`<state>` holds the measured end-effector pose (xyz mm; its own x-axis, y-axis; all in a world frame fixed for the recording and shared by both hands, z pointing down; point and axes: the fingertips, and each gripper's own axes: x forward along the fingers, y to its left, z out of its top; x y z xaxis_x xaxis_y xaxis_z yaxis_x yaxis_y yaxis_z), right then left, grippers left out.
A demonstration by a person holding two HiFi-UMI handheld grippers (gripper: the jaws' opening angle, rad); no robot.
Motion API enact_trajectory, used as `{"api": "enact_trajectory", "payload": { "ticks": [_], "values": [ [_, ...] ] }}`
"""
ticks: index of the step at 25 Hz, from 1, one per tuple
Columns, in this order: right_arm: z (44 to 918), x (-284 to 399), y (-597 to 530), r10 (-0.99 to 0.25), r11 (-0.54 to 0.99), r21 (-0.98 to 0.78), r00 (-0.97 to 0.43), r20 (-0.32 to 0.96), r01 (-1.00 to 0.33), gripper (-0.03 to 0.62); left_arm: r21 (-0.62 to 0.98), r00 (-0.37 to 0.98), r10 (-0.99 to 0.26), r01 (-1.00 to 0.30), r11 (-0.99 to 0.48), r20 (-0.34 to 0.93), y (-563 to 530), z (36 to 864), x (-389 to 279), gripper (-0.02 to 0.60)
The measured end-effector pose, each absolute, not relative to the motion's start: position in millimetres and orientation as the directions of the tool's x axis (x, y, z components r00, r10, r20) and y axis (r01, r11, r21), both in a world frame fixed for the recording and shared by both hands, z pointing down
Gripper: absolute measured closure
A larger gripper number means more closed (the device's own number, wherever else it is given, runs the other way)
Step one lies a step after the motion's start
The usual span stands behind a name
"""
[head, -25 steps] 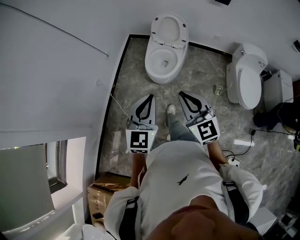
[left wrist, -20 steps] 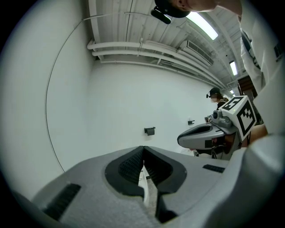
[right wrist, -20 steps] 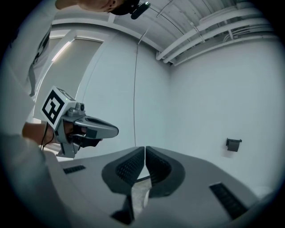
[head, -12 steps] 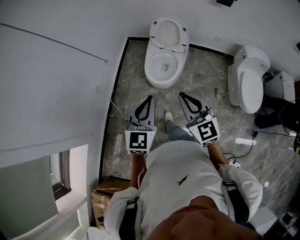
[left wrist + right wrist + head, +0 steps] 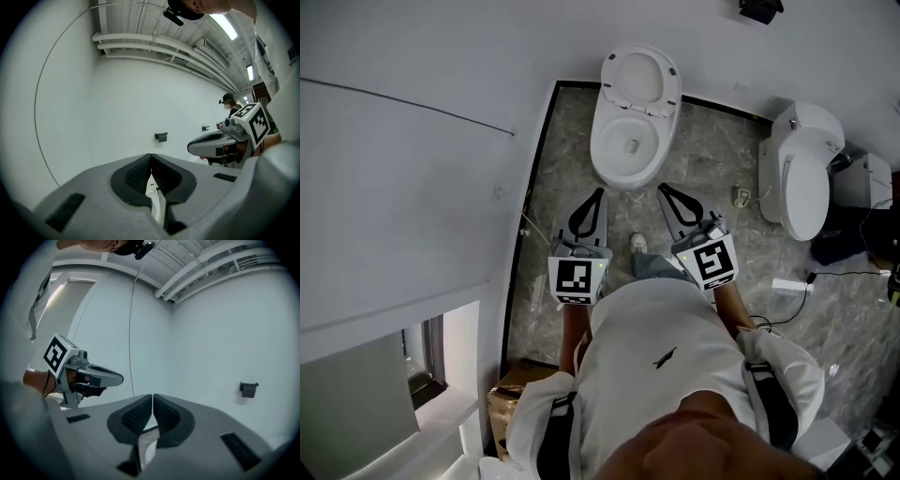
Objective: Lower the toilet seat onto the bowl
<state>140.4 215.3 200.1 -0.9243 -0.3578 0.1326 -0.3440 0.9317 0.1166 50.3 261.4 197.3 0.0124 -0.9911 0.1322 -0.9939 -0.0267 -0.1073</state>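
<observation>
1. my left gripper (image 5: 599,194) and right gripper (image 5: 662,188) were each pressed together, with nothing pinched between the jaws.
2. the toilet seat (image 5: 639,77) stood raised at the far end of the bowl (image 5: 598,150), leaning toward the far wall.
3. both grippers hung side by side just near of the bowl's near rim, touching neither bowl nor seat.
4. by my reckoning nothing of the task was done: i had yet to reach the far seat, tip it toward me and ease it down.
5. a second toilet (image 5: 802,183) sat well apart on the right.
</observation>
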Motion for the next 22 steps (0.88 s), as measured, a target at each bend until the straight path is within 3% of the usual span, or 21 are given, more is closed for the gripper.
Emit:
{"api": "enact_trajectory", "payload": {
  "ticks": [22],
  "values": [
    [233.7,91.2,65.7,-0.496,0.868,0.112,-0.852,0.169,-0.483,0.563,-0.151,0.144,-0.974,-0.974,-0.171,0.174,98.9,236.2,-12.7,0.554]
  ]
}}
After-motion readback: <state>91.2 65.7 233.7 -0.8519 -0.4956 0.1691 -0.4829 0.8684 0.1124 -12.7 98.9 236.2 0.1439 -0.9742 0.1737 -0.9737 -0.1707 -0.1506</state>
